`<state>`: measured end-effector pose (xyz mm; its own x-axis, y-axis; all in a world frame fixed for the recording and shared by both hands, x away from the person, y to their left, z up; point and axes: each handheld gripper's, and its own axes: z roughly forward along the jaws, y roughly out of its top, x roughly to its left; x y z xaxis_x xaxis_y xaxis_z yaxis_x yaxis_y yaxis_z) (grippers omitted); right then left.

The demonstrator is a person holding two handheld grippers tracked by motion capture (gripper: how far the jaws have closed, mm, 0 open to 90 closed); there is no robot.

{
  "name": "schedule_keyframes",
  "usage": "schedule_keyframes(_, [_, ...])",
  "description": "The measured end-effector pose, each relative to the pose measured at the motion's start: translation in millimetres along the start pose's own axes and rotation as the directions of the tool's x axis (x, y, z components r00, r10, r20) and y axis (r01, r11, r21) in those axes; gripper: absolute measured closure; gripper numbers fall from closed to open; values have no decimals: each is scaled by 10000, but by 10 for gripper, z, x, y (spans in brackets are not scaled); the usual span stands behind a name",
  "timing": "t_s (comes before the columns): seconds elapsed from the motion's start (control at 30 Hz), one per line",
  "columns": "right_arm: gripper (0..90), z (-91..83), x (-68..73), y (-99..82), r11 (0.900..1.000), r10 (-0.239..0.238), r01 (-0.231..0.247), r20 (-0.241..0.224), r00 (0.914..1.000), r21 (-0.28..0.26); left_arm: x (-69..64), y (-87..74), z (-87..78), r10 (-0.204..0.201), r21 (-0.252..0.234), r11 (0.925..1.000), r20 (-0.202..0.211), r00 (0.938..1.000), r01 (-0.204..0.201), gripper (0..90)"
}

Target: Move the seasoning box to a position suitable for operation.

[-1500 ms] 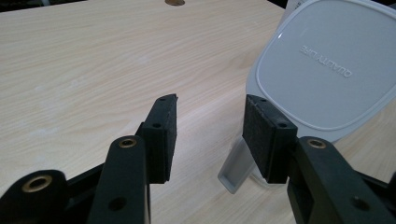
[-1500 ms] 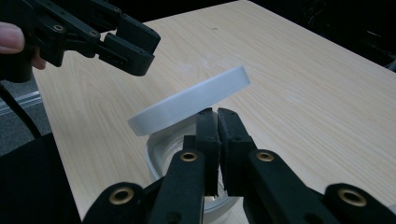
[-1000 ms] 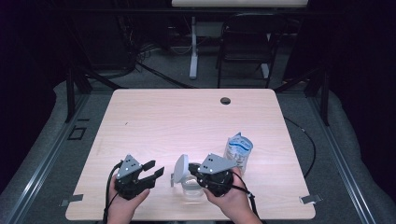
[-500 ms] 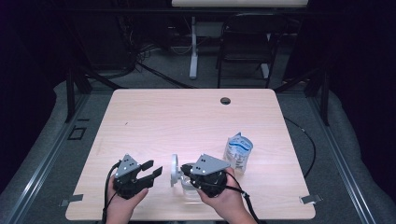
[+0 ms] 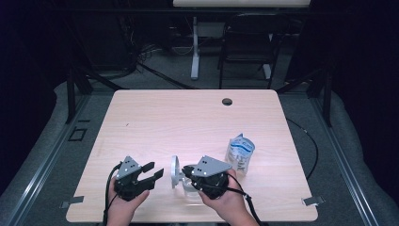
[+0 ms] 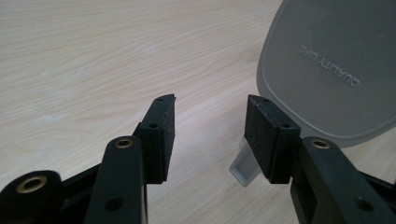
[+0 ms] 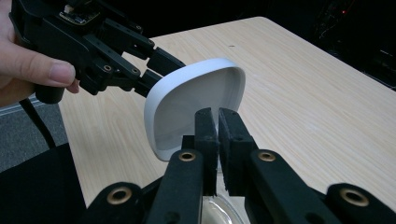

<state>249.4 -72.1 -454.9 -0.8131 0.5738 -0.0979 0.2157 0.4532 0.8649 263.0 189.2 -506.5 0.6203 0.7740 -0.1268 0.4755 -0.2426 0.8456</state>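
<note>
Since a second ago, right gripper point(image 5: 184, 170) has slid its lid point(image 5: 174, 171) left toward the left gripper point(image 5: 156, 170). Right jaws sit pressed nearly together, seemingly pinching the lid's tab above a clear container point(image 5: 193, 188). Left jaws stay spread, empty; the lid stands on edge just to their right.

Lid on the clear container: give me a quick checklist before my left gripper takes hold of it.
1. Lid standing upright: ok.
2. Left gripper fingers open, having just widened a little: ok.
3. Lid edge between the left fingers: not ok. In the left gripper view it sits off to one side.
4. Right gripper steadying the clear container: cannot tell. The fingers are almost shut, just eased slightly, and what they pinch is hidden.
5. Pouch out of the way: ok, it stands apart.
</note>
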Motion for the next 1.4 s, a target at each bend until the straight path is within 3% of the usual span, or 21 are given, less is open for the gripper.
schedule_keyframes(0.7, [685, -165, -112, -150, 9994, 176, -162, 482, 9987, -300, 49, -24, 3, -183, 6, 9998, 1, 9998, 183, 534])
schedule_keyframes(1.03, [638, -287, -184, -235, 9995, 326, -325, 515, 9981, -27, 67, -30, -13, -260, -48, 9997, -35, 9997, 259, 531])
schedule_keyframes(1.4, [548, -486, -330, -407, 9979, 640, -625, 1083, 9921, -172, 74, -32, -17, -283, -49, 9996, -82, 9996, 283, 523])
